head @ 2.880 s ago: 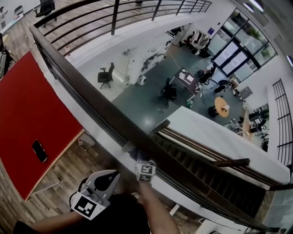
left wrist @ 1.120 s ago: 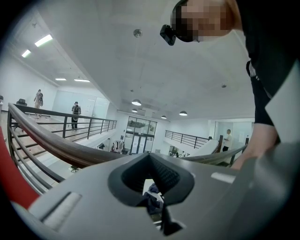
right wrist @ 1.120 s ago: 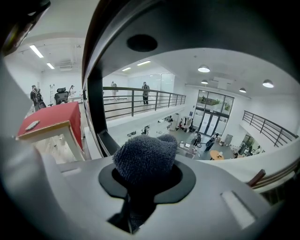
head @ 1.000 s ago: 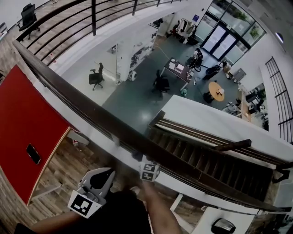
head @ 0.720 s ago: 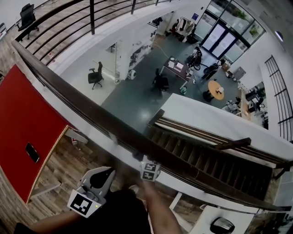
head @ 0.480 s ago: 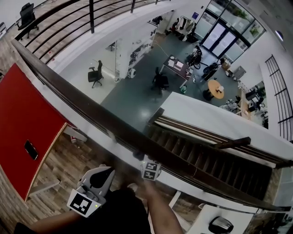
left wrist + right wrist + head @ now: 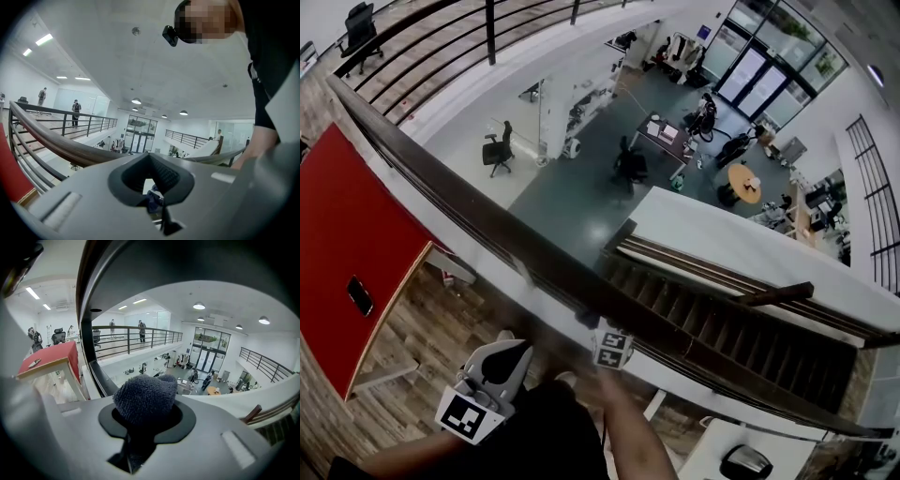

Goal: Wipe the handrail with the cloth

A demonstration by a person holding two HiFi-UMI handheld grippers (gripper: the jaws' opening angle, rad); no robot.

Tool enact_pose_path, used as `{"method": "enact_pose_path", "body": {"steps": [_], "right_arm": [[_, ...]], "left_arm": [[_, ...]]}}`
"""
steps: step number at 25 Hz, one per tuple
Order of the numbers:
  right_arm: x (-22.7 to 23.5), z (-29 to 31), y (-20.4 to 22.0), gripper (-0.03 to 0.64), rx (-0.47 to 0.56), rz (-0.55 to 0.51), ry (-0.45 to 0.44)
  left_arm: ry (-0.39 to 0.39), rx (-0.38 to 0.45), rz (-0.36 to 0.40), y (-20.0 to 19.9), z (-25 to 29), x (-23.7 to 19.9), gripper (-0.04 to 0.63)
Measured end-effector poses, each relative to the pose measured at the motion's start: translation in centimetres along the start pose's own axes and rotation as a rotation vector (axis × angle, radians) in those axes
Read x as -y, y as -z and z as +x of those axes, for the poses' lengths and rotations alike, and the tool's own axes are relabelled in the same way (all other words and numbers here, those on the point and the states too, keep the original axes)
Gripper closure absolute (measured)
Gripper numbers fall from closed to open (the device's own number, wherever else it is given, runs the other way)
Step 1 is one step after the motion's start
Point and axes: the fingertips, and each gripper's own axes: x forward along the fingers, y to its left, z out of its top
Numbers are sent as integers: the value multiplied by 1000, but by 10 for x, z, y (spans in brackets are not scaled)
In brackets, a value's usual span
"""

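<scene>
The handrail runs diagonally, far left to near right. The cloth, clamped in the right gripper, sits just at its near side, about midway along. The left gripper, closed and empty, hangs farther back from it.

The right gripper is held forward on an outstretched forearm, clamped on the cloth; the left gripper is held low, jaws together.
</scene>
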Motion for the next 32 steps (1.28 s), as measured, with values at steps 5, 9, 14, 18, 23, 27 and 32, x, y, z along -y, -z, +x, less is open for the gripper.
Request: {"method": "enact_pose_path", "body": {"steps": [5, 9, 14, 18, 23, 27, 32], "right_arm": [[10, -8, 5, 531, -13, 5, 2], [23, -14, 12, 531, -18, 11, 13], [38, -22, 20, 531, -12, 16, 34], [46, -27, 28, 531, -27, 23, 44], [55, -32, 32, 531, -37, 8, 50], [64, -37, 35, 531, -41, 12, 56], [74, -44, 39, 531, -46, 13, 62]], "left_arm": [[0, 7, 5, -1, 3, 9, 595], [3, 12, 6, -1, 6, 18, 595], [7, 11, 15, 0, 9, 25, 595], [30, 11, 30, 2, 14, 38, 595], [45, 6, 34, 4, 19, 51, 595], [50, 6, 29, 5, 20, 58, 595], [54, 5, 22, 7, 19, 67, 595]]}}
